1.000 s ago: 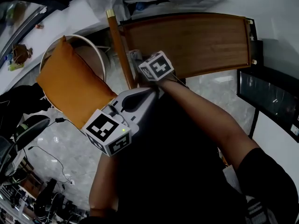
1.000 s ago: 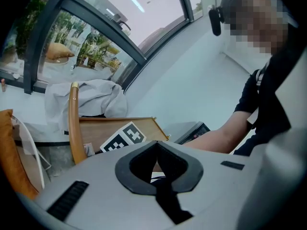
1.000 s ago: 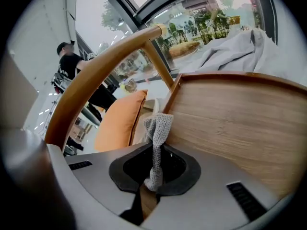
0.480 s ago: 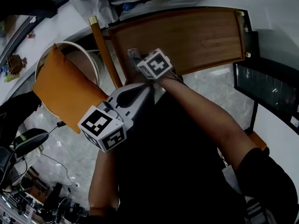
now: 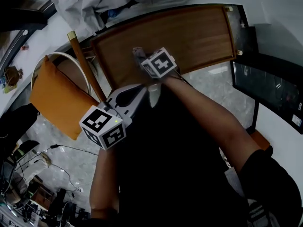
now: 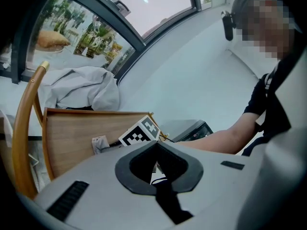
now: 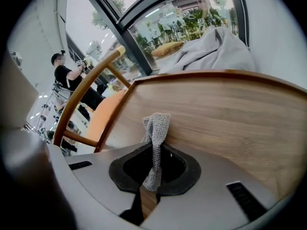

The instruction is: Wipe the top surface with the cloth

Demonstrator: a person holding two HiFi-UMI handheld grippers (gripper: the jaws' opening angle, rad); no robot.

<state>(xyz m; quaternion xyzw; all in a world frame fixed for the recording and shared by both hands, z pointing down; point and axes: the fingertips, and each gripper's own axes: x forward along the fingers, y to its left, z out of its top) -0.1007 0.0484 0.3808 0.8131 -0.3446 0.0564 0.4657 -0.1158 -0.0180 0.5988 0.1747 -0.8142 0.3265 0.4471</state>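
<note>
Two grippers logged.

Right gripper point(image 7: 152, 183): jaws are pinched on a small grey knitted cloth point(image 7: 156, 126). The cloth stands forward out of the jaws as a narrow twisted strip. Its free end appears to rest against the brown rectangular wooden tabletop point(image 5: 194, 34).

Left gripper point(image 6: 156, 169): jaws are drawn together with nothing between them. It hangs back at the near edge of the top, behind the right one, and touches nothing I can see.

Key relation: from the head view the tabletop's long axis runs across me, left to right. The cloth sits over its left third, just in from the near edge. Most of the wood therefore lies to my right and beyond the cloth tip. The right hand is the nearer one and already carries the cloth, so I judge it will make the stroke, sweeping rightward along the long axis. Only the strip's end meets the wood, so contact looks thin.

Containers: none seen on the top. Left of it, a round white-rimmed chair seat point(image 5: 85, 77) holds a flat orange cushion point(image 5: 54, 98). A crumpled pale grey garment point(image 5: 94, 4) lies beyond the far edge.
</note>
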